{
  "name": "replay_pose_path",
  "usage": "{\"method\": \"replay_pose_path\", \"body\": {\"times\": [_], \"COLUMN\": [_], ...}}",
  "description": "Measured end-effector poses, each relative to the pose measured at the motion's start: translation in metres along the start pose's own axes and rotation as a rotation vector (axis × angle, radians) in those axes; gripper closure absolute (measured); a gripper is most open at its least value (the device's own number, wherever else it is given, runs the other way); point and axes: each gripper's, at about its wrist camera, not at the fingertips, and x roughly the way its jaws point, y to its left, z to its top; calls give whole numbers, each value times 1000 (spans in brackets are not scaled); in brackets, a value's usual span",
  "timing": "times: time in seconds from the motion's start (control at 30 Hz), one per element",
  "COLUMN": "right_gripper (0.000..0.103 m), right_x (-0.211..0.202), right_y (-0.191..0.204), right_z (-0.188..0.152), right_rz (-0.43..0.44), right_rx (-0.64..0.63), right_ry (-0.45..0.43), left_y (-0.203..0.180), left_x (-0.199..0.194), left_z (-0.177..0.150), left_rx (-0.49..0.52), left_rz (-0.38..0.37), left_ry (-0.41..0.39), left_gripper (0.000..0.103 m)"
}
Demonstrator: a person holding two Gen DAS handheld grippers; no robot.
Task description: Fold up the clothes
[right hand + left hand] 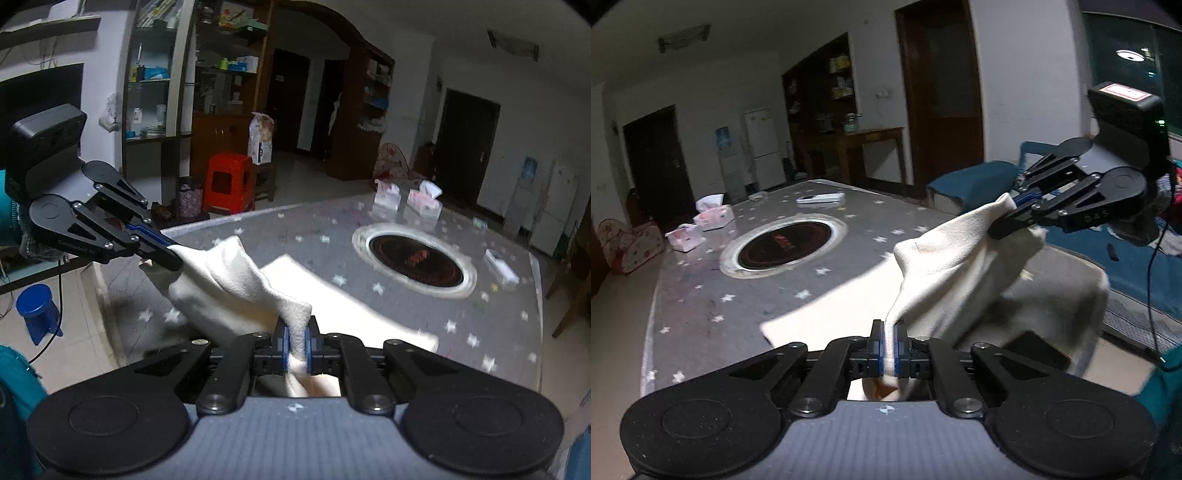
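A cream-white cloth (953,266) is lifted off the grey star-patterned table (713,295) at its near edge, the rest trailing flat on the table. My left gripper (888,345) is shut on one corner of the cloth. My right gripper (997,230) pinches another corner, up and to the right. In the right wrist view the right gripper (296,347) is shut on the cloth (229,284), and the left gripper (173,260) holds the cloth's far corner at the left. The fabric sags between the two grips.
A round black burner (785,245) with a white ring is set in the table's middle. Tissue packs (713,218) and a white remote (822,198) lie at the far side. A blue sofa (1126,258) stands right; a red stool (229,182) and blue stool (37,310) stand on the floor.
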Motion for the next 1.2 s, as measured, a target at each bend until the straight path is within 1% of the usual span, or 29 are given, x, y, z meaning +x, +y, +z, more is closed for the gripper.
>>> {"method": "replay_pose_path", "body": {"times": [0.17, 0.3, 0.37, 0.47, 0.57, 0.63, 0.67, 0.7, 0.73, 0.77, 0.8, 0.83, 0.93, 0.97, 1.0, 1.03, 1.07, 1.1, 1.13, 1.17, 1.2], "right_gripper": [96, 96, 96, 96, 95, 94, 91, 87, 79, 73, 71, 71, 65, 61, 55, 37, 27, 25, 19, 15, 14], "right_x": [34, 78, 103, 145, 184, 204, 211, 214, 216, 215, 214, 209, 188, 180, 171, 162, 153, 144, 135, 126, 123], "right_y": [-30, -60, -73, -89, -99, -104, -107, -109, -112, -116, -121, -124, -132, -133, -133, -129, -126, -123, -119, -116, -113], "right_z": [26, 41, 45, 41, 24, 11, 3, -2, -6, -9, -11, -13, -15, -14, -13, -13, -13, -13, -13, -13, -14], "right_rz": [-19, -31, -34, -35, -52, -61, -63, -76, -93, -105, -118, -126, -156, -161, -166, -166, -165, -164, -163, -162, -145], "right_rx": [-23, -36, -39, -10, 49, 94, 118, 140, 164, 197, 230, 247, 274, 280, 283, 281, 279, 277, 275, 273, 279], "right_ry": [9, 51, 77, 130, 187, 218, 228, 233, 236, 235, 232, 225, 197, 181, 158, 136, 114, 93, 71, 49, 42], "left_y": [31, 60, 72, 85, 93, 96, 98, 99, 100, 101, 103, 104, 109, 110, 109, 108, 106, 101, 96, 91, 86], "left_x": [34, 76, 102, 140, 174, 188, 195, 199, 201, 202, 201, 198, 185, 180, 174, 168, 162, 157, 151, 148, 145], "left_z": [24, 35, 35, 30, 19, 13, 10, 9, 8, 8, 8, 8, 12, 13, 15, 17, 18, 19, 20, 21, 21], "left_rx": [-7, -28, -39, -51, -88, -113, -125, -130, -134, -137, -147, -155, -181, -196, -211, -226, -237, -245, -252, -259, -266], "left_rz": [47, 78, 103, 141, 176, 196, 205, 220, 231, 242, 258, 273, 309, 314, 308, 299, 286, 264, 239, 213, 184], "left_ry": [15, 66, 101, 152, 193, 209, 216, 222, 225, 227, 231, 226, 194, 185, 173, 160, 150, 139, 129, 121, 113], "left_gripper": [98, 98, 98, 98, 98, 97, 94, 94, 93, 88, 82, 82, 82, 82, 82, 82, 82, 82, 82, 82, 82]}}
